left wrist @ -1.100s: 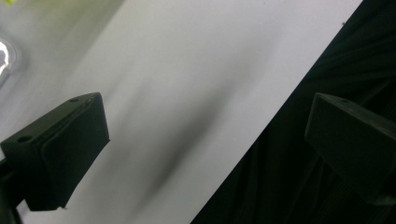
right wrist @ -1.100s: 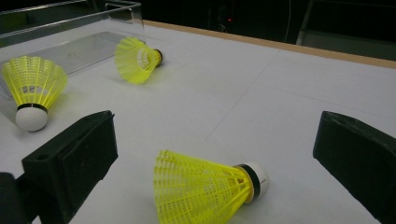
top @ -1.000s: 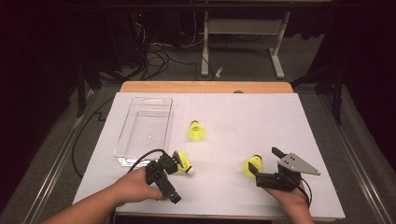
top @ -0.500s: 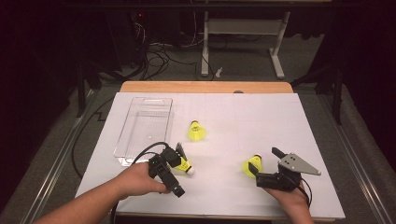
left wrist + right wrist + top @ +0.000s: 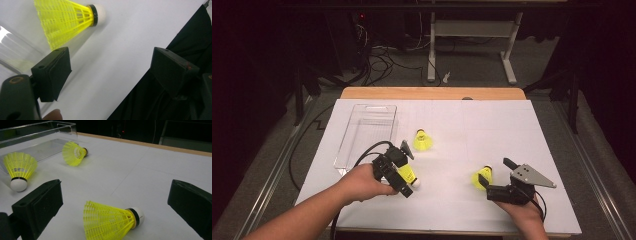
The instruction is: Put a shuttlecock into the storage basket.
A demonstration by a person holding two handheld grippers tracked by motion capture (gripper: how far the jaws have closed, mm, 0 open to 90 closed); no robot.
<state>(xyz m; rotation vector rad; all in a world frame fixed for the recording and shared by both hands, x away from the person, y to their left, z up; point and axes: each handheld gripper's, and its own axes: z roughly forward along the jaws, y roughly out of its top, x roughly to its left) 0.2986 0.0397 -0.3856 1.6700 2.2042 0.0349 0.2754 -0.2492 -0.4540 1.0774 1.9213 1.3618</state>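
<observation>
Three yellow shuttlecocks lie on the white table (image 5: 492,125). One shuttlecock (image 5: 408,175) rests right beside my left gripper (image 5: 396,167), its white cork toward the near edge. In the left gripper view the left gripper (image 5: 111,60) is open; its jaws have just been closing, with nothing between them. There a shuttlecock (image 5: 65,22) lies past one jaw's tip. My right gripper (image 5: 497,172) stands open at the near right. Between its spread jaws (image 5: 117,192) lies a second shuttlecock (image 5: 112,220), untouched by the pads. The third shuttlecock (image 5: 423,141) lies mid-table.
An empty clear plastic box (image 5: 367,130) stands at the far left of the table. The table's wooden far edge (image 5: 432,93) runs behind it. Desk legs (image 5: 507,55) and cables lie on the dark floor beyond.
My left hand and gripper have risen and shifted away from the near edge, while the shuttlecock beside them stays put. The right gripper has not moved.
</observation>
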